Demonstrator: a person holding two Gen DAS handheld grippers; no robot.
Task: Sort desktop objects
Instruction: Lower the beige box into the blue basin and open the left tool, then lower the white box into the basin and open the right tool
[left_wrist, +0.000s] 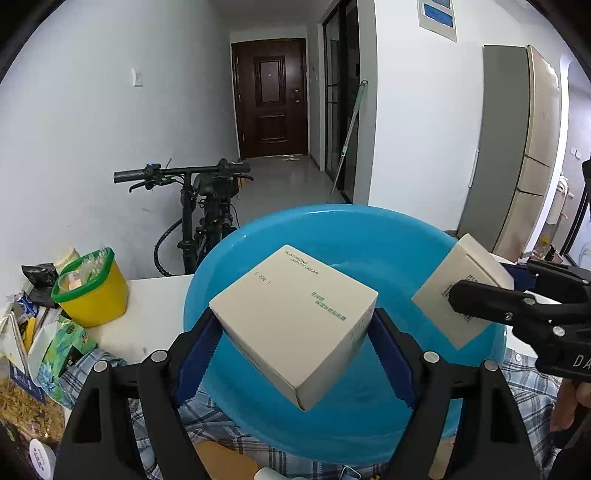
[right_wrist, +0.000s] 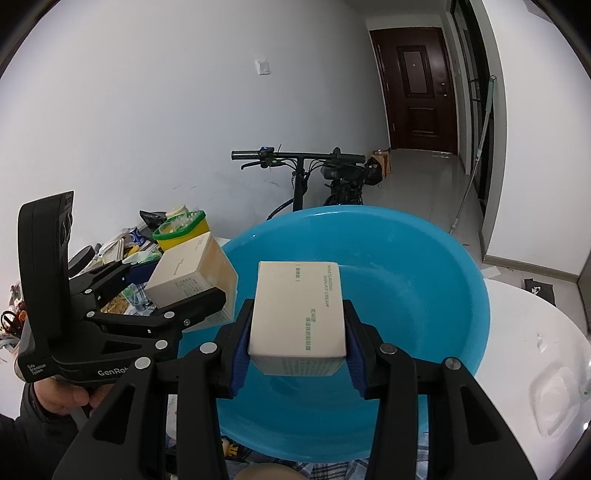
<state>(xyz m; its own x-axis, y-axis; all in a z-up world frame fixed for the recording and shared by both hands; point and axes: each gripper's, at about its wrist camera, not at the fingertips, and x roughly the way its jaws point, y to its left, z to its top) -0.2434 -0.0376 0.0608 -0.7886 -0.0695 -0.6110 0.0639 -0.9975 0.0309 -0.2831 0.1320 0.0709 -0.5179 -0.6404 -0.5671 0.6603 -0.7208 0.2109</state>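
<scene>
Cream cardboard boxes, seemingly sealed

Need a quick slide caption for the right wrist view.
Right gripper holds a cream box over the blue basin; beside it, the left gripper holds a second box.

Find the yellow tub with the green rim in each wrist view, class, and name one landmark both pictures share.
Left wrist view: the yellow tub stands at the left edge of the picture, on the white table, left of the blue basin.
Right wrist view: the yellow tub sits left of centre, behind the box in the left hand-held gripper.
Shared landmark: the bicycle against the wall.
</scene>
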